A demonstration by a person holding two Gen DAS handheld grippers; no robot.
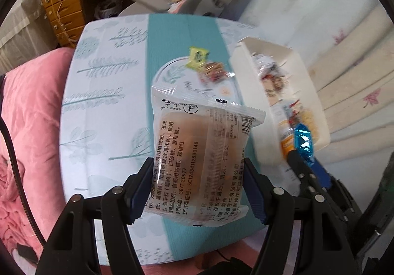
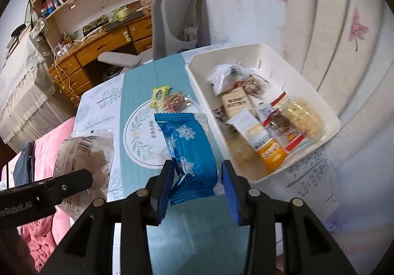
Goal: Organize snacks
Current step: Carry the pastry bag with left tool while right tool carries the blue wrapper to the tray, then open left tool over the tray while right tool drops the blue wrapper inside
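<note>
My left claw point(image 1: 197, 181) grips a clear-wrapped pastry point(image 1: 197, 152), its blue pads pressed against both sides of the pack, which is lifted above the near part of the counter point(image 1: 103, 93). The printed back of the wrapper faces me, and the brown cake inside shows through.

My right claw point(image 2: 194, 189) is closed on a blue snowflake wafer pack point(image 2: 189, 152), pinching its lower end so that the rest sticks up and away from me, over the teal runner point(image 2: 138, 83) down the counter's middle. From the right wrist view the left claw and its pastry show at the near left edge; from the left wrist view the blue pack shows at the near right, in front of the bin.

A white plastic bin point(image 2: 268, 53) sits along the counter's right edge, partly over the runner. It already holds a jumble of snacks: a silvery wrapped one at the far end, a brown-labelled bar, an orange-ended pack and a clear bag of pale puffed pieces.

Still lying on the counter, just left of the bin's far corner, are a small yellow-green sachet point(image 2: 159, 95) and a clear nut-mix packet point(image 2: 176, 101), touching each other at the rim of a round leaf-wreath print point(image 2: 138, 137) on the cloth.
</note>
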